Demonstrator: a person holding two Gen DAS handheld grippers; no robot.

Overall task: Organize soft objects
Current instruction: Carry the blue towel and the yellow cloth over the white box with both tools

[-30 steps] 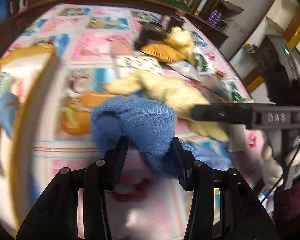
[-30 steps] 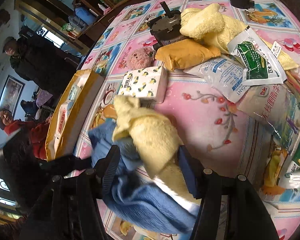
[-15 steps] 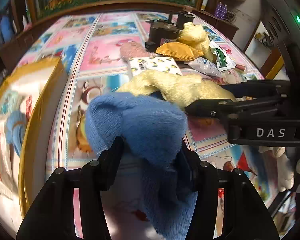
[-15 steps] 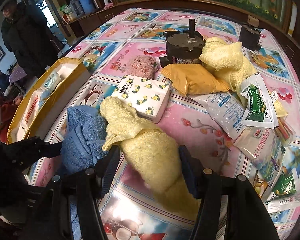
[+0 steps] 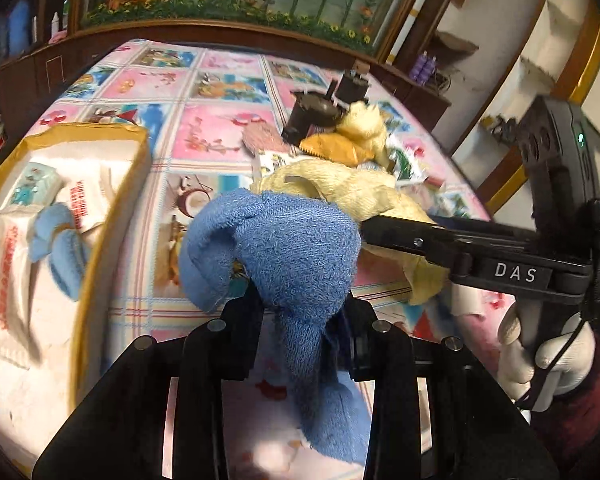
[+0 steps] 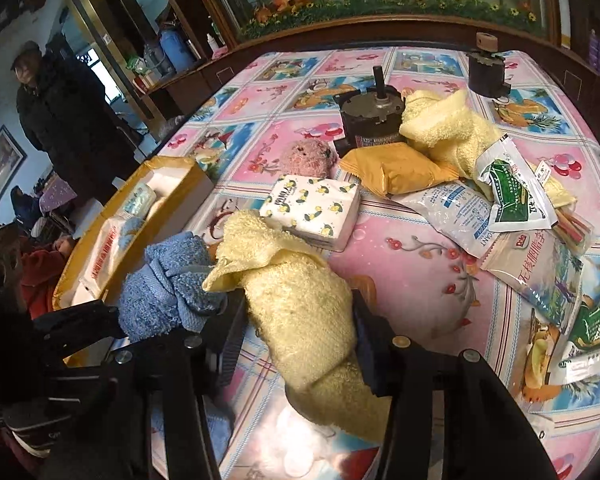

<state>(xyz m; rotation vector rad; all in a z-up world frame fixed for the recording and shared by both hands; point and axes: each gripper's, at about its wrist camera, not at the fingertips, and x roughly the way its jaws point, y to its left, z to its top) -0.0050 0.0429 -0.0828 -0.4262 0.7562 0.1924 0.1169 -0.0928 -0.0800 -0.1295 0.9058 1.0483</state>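
The lower part of the blue towel (image 5: pixel 296 248) drops behind the black fingers of the left gripper (image 5: pixel 300 320), so its trailing end is only partly seen, and the pad faces themselves are buried in the cloth. That gripper's jaws have just been closing and now pinch the blue towel, a thick looped terry bunched into a rounded lump above the fingers with a loose flap hanging to one side. The right gripper (image 6: pixel 296 344) has also just been narrowing its jaws, and they press on the yellow towel (image 6: pixel 300 304), a fluffy, coarse-piled roll that bulges between the fingers and droops below them; its folded corner touches the blue towel. Both towels are held up off the table (image 6: pixel 412 280), which wears a glossy cartoon-patterned cover of pink and blue squares. To the left lies a shallow yellow-edged box (image 5: pixel 100 216) cut off by the frame edge, with white printed packets and a small blue cloth inside; its print is too blurred to read. Beyond the towels sit a tissue pack (image 6: pixel 312 208) printed with lemons, a pink fuzzy ball (image 6: pixel 306 156), a mustard pouch (image 6: pixel 396 168), another yellow towel (image 6: pixel 448 128), crinkled plastic sachets (image 6: pixel 460 208) and a dark cylindrical motor (image 6: pixel 370 116). A white-gloved hand (image 5: pixel 540 356) grips the right gripper's handle.
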